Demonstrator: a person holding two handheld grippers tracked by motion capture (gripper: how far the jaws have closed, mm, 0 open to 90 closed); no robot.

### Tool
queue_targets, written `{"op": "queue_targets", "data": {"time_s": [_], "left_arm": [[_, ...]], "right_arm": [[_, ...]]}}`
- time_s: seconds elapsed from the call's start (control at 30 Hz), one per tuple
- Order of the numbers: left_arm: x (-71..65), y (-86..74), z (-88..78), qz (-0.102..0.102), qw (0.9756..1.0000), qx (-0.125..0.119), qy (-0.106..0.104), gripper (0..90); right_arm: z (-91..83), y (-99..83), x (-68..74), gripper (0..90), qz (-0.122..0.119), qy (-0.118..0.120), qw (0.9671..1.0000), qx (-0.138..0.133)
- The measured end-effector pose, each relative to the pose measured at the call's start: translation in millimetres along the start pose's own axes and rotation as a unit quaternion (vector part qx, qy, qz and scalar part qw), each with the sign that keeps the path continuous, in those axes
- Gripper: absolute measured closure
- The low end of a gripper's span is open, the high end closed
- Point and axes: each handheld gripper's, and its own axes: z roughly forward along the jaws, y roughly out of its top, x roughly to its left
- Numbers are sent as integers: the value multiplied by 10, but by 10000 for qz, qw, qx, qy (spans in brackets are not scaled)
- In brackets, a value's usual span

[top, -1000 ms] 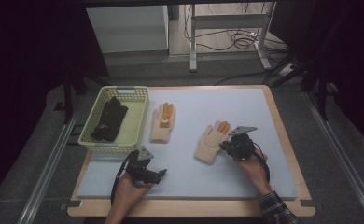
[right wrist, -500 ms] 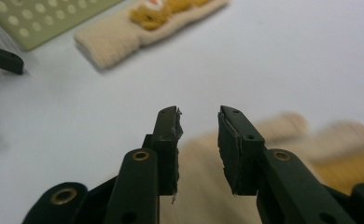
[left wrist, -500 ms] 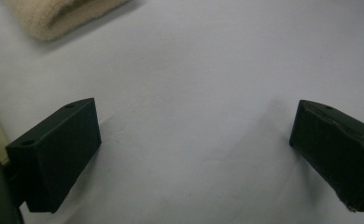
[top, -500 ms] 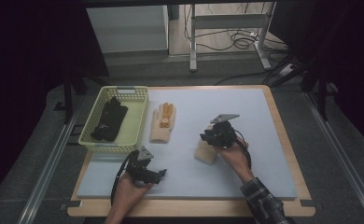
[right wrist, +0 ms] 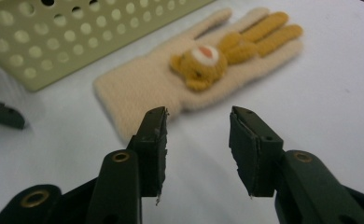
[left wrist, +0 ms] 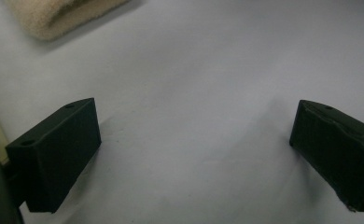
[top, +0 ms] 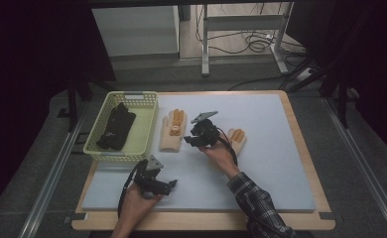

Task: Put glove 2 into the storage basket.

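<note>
Right gripper [right wrist: 198, 140] near bear glove [right wrist: 194, 74]

We are wearing a dark plaid flannel sleeve [top: 261, 208] on our right arm and working with two black two-jaw handheld grippers, left [top: 170, 185] and right [top: 187, 141], each carrying a grey three-cornered plate and trailing black cable.

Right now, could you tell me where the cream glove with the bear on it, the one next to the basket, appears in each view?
High view: the cream bear glove lies left of centre, just right of the green basket.
Left gripper view: a cream edge at top left, probably its cuff.
Right gripper view: upper centre, just beyond the open jaws, nothing between them.
Shared landmark: the green basket beside the glove, seen again in the right gripper view.
</note>
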Motion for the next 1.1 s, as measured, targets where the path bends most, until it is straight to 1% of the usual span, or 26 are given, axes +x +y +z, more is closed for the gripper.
{"op": "queue_targets", "data": {"time_s": [0.2,0.23,0.27,0.37,0.47,0.63,0.7,0.77,0.87,1.03,1.1], "left_arm": [[-1,0,0,-6,10000,-1,-2,19],[-1,0,0,-8,10000,-2,-3,19],[-1,0,0,-4,10000,-1,-1,19],[-1,0,0,-9,10000,-1,-3,19],[0,0,0,-6,10000,-2,-4,19],[0,0,0,-7,10000,-1,-5,19],[0,0,0,-9,10000,-2,-5,19],[0,0,0,-9,10000,-2,-6,19],[0,0,0,-8,10000,-1,-5,19],[0,0,0,-7,10000,-1,-5,19],[0,0,0,-7,10000,0,-3,19]], "right_arm": [[275,166,17,506,-59,17,10000,6],[318,188,17,493,-68,29,10000,14],[398,220,18,465,-70,23,10000,38],[527,251,20,418,-118,-24,9999,76],[658,270,21,384,-218,-126,9996,119],[795,301,2,377,-294,-299,9989,198],[845,304,-8,410,-279,-287,9988,270],[862,299,-8,497,-240,-282,9990,266],[837,301,-11,565,-141,-291,9990,304],[756,303,24,589,-219,-435,9981,383],[699,314,28,589,-197,-407,9984,336]]}}
